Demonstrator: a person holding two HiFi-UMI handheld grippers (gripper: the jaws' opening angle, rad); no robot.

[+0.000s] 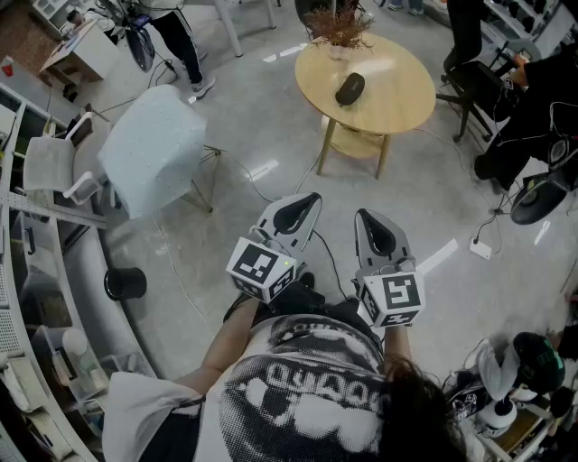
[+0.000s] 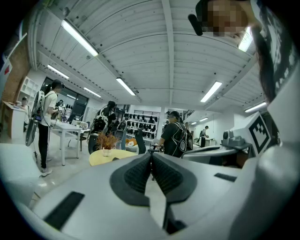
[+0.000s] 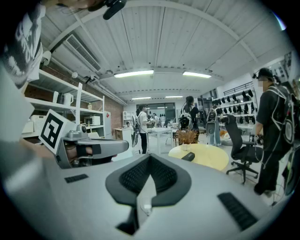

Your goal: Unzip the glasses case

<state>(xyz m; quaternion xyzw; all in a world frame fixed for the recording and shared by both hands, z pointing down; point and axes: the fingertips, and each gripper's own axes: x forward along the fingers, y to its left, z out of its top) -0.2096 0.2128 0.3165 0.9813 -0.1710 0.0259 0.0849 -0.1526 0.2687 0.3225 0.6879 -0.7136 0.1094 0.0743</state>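
at the bottom of the head view our own shirt [image 1: 298,397] fills the frame and hides both hands, so we see only the grey gripper bodies reaching out past it. the left gripper [image 1: 312,198] sits just left of centre and the right gripper [image 1: 365,215] is just beside it, both over bare floor and touching nothing. in the left gripper view the left gripper [image 2: 151,154] shows its dark ribbed pads meeting along one line at the tip: the jaws are fully together with nothing between them. in the right gripper view the right gripper [image 3: 149,157] looks the same, closed pad to pad and empty. each gripper's own body blocks the lower half of its view.

further up the head view, well apart from both grippers, a round wooden table [image 1: 388,113] stands in the upper centre. the glasses case [image 1: 349,88], a dark oval, lies on its top near the dried plants [image 1: 339,25] at the far edge. we cannot make out its zip from here. in the right gripper view the glasses case [image 3: 188,156] is a small dark shape on the table [image 3: 206,158], right of centre. in the left gripper view the table [image 2: 110,157] is partly cut off by the jaw and we cannot pick out the case. a pale chair [image 1: 153,153] stands at upper left, and a person in dark clothes [image 1: 533,113] is cut off by the right edge.
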